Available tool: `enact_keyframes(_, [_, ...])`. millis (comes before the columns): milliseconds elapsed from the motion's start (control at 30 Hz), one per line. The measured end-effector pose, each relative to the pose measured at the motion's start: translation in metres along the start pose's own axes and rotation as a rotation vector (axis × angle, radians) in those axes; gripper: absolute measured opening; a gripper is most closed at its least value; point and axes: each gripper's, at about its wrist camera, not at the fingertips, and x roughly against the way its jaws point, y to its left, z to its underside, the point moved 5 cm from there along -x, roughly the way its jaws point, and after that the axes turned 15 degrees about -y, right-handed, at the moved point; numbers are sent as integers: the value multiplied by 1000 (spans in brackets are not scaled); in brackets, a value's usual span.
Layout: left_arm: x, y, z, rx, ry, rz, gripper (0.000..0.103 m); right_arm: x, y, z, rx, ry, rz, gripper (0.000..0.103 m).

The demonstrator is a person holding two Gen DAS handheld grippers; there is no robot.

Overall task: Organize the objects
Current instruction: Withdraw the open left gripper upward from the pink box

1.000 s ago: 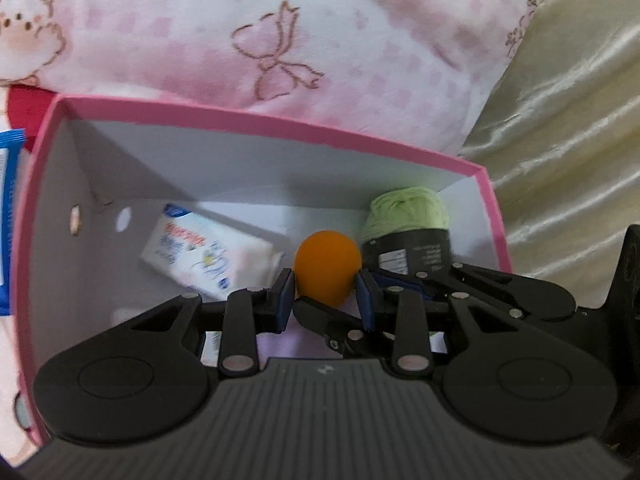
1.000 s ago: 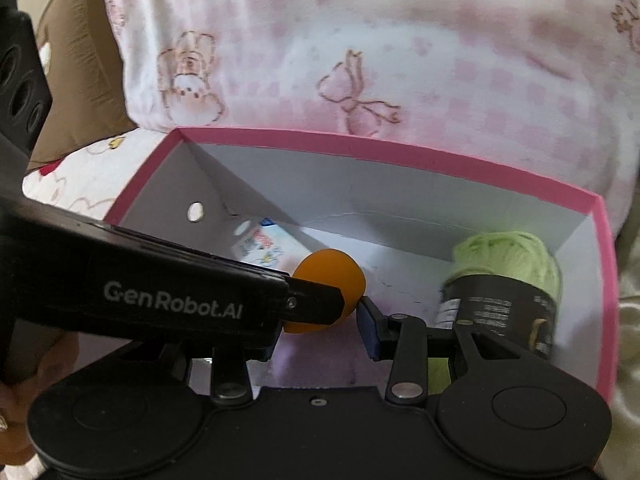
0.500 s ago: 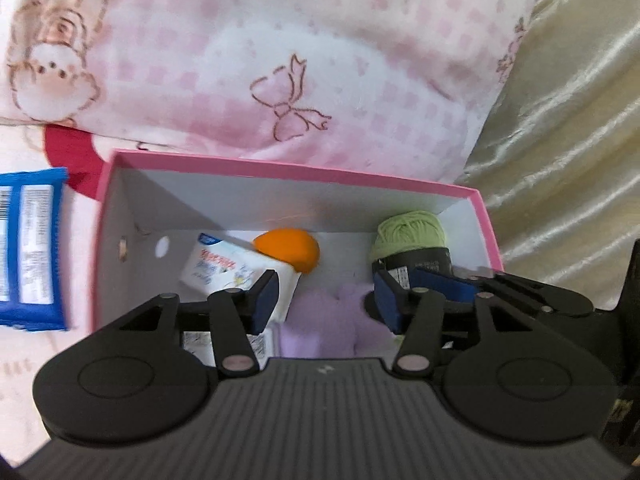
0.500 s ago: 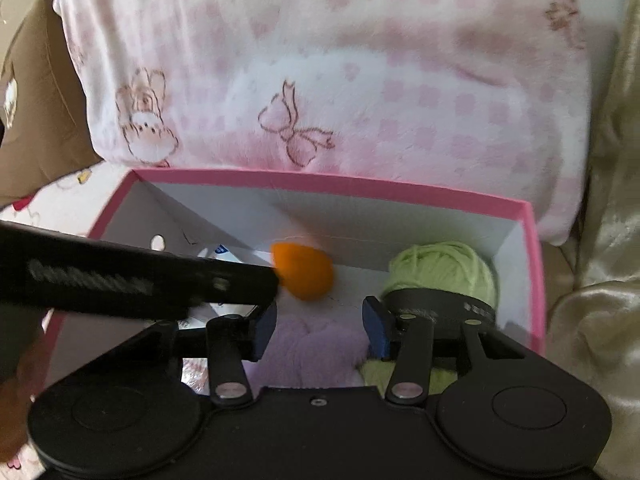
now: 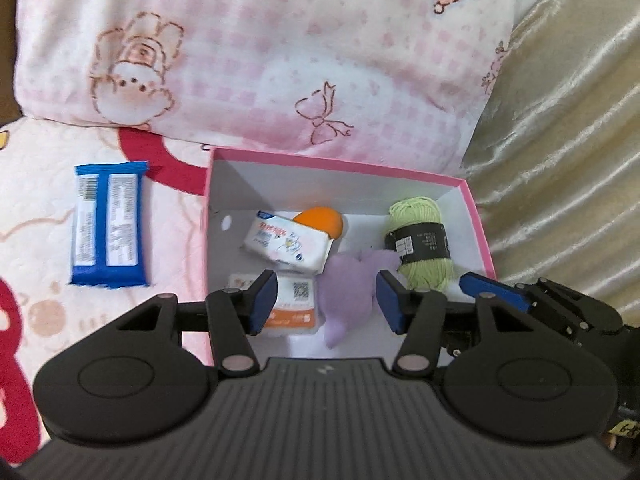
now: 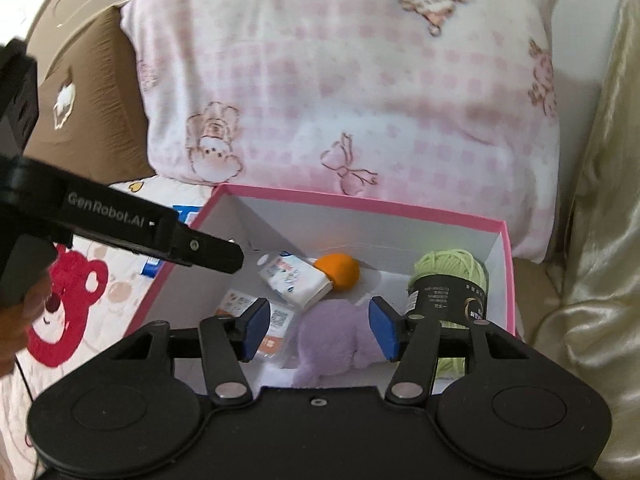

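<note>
A pink box (image 5: 344, 168) (image 6: 360, 204) with white walls holds an orange ball (image 5: 326, 220) (image 6: 340, 270), a white tissue pack (image 5: 286, 242) (image 6: 294, 278), an orange-and-white pack (image 5: 294, 304) (image 6: 248, 316), a purple plush (image 5: 352, 284) (image 6: 332, 340) and green yarn (image 5: 420, 240) (image 6: 452, 276). My left gripper (image 5: 326, 306) is open and empty above the box's near side. My right gripper (image 6: 318, 328) is open and empty over the plush. A blue snack packet (image 5: 107, 224) lies on the bed left of the box.
A pink bunny-print pillow (image 5: 260, 52) (image 6: 340, 80) stands behind the box. A beige satin cushion (image 5: 560, 140) is to the right. A brown cushion (image 6: 88, 100) is at the far left. The left gripper's body (image 6: 132, 224) crosses the right wrist view.
Both grippers have pulled back and up from the box. My left gripper let go of the orange ball, which now rests in the box beside the tissue pack.
</note>
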Motion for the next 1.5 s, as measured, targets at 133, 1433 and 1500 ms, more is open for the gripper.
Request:
enact_keyframes(133, [26, 6, 2, -18, -10, -25, 56, 14, 9, -3, -15, -19, 8, 66])
enact_keyframes(1433, [201, 77, 29, -82, -52, -151, 98, 113, 136, -5, 94, 75, 20, 94])
enact_keyframes(1500, [203, 84, 34, -75, -44, -157, 98, 112, 143, -2, 108, 83, 8, 94])
